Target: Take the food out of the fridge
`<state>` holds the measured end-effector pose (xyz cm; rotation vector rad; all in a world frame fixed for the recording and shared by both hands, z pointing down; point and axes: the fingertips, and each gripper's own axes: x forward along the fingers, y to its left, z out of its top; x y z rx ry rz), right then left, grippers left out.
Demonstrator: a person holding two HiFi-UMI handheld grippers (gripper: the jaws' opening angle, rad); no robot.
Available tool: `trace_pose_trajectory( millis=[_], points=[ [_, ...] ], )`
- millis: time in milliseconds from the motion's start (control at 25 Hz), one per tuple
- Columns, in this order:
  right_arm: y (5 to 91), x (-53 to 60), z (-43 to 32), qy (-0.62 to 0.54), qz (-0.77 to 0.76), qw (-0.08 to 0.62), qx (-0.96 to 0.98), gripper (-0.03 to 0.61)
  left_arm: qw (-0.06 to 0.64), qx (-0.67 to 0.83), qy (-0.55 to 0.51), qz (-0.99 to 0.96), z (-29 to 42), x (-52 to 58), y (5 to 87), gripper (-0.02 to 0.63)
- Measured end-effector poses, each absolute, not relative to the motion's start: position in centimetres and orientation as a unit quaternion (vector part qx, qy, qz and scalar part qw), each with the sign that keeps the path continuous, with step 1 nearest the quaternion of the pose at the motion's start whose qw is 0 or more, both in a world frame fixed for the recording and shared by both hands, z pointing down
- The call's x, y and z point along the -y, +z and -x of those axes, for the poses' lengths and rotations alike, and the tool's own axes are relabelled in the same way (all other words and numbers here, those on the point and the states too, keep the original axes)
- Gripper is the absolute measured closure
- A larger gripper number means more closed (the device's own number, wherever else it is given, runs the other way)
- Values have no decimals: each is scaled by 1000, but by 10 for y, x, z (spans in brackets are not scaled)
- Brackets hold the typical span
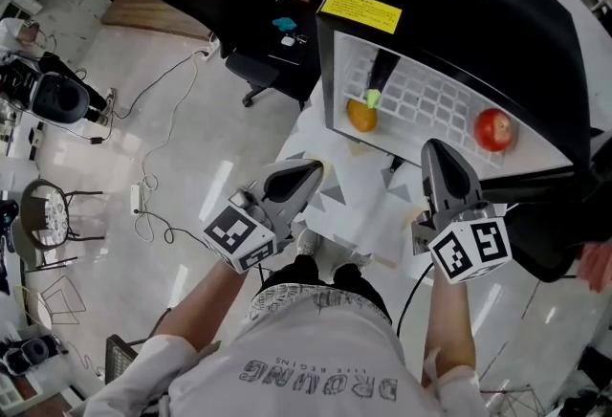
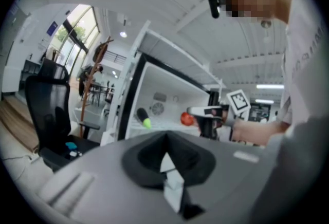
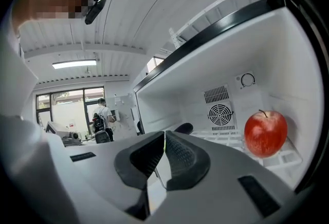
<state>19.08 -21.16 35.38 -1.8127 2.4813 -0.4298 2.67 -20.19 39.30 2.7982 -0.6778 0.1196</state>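
My right gripper (image 3: 164,135) is pressed together with nothing in it. My left gripper (image 2: 165,138) is pressed together too, and it is empty. Both point at the open fridge (image 1: 459,13). The red apple (image 3: 265,133) sits on the white shelf (image 1: 430,104) inside, on the right. An orange fruit (image 1: 361,116) and a dark thing with a green tip (image 1: 375,85) lie on the left.

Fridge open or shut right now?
Open. The fridge shows its white interior in the head view, with the apple sitting on the shelf.
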Motion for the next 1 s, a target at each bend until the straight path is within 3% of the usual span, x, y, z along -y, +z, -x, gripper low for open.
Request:
trace_pose_trajectory(
  millis=[160, 1000],
  points=[
    [356, 229, -186, -138, 585, 11, -799, 573, 132, 236, 36, -962, -23, 205, 395, 606],
    [395, 311, -148, -170, 612, -43, -772, 352, 147, 235, 27, -960, 26, 228, 407, 606]
  ],
)
